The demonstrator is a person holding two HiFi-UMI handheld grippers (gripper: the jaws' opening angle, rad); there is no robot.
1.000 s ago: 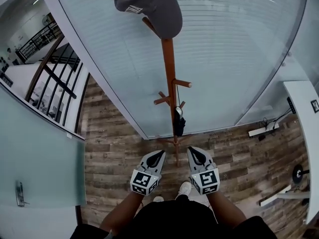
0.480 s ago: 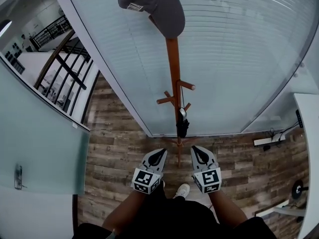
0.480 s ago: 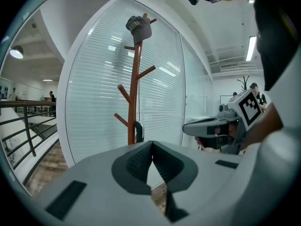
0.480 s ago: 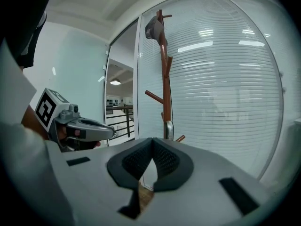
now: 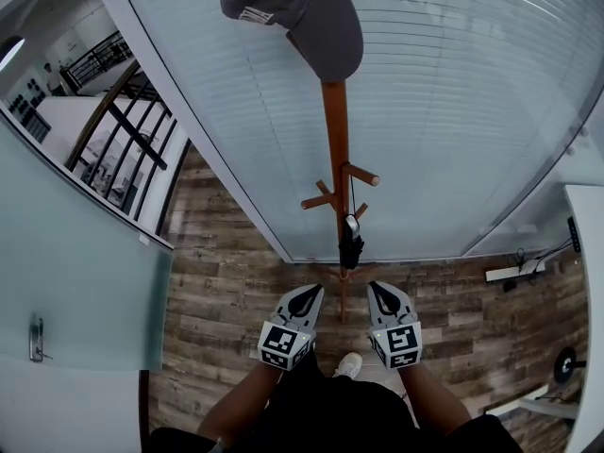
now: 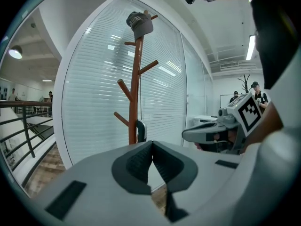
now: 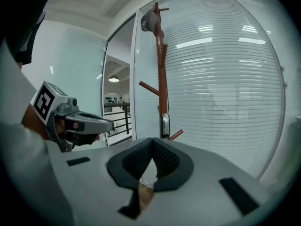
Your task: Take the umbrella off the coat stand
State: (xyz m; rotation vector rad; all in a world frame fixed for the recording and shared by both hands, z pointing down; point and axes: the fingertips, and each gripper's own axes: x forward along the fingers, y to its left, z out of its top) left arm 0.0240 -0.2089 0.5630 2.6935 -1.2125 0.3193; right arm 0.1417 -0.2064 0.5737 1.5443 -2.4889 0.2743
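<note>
A wooden coat stand [image 5: 336, 149] rises in front of a curved glass wall, with a dark grey cap [image 5: 304, 8] on its top. A small folded black umbrella [image 5: 351, 246] hangs by its strap from a low peg. Both grippers are held short of the stand, one on each side of its base: my left gripper [image 5: 316, 291] and my right gripper [image 5: 375, 288], both shut and empty. In the left gripper view the umbrella [image 6: 141, 131] hangs beside the pole [image 6: 135, 93], beyond the shut jaws. The right gripper view shows the umbrella [image 7: 165, 125] straight ahead, apart from the jaws.
The glass wall with blinds [image 5: 453, 92] stands right behind the stand. A frosted glass door with a handle [image 5: 36, 340] is at the left, with a stair railing [image 5: 127, 149] beyond it. A white desk edge [image 5: 590, 253] and a power strip [image 5: 514, 274] lie at the right.
Both grippers have edged forward toward the stand's base, and the stand and umbrella now sit lower and nearer in the head view.
</note>
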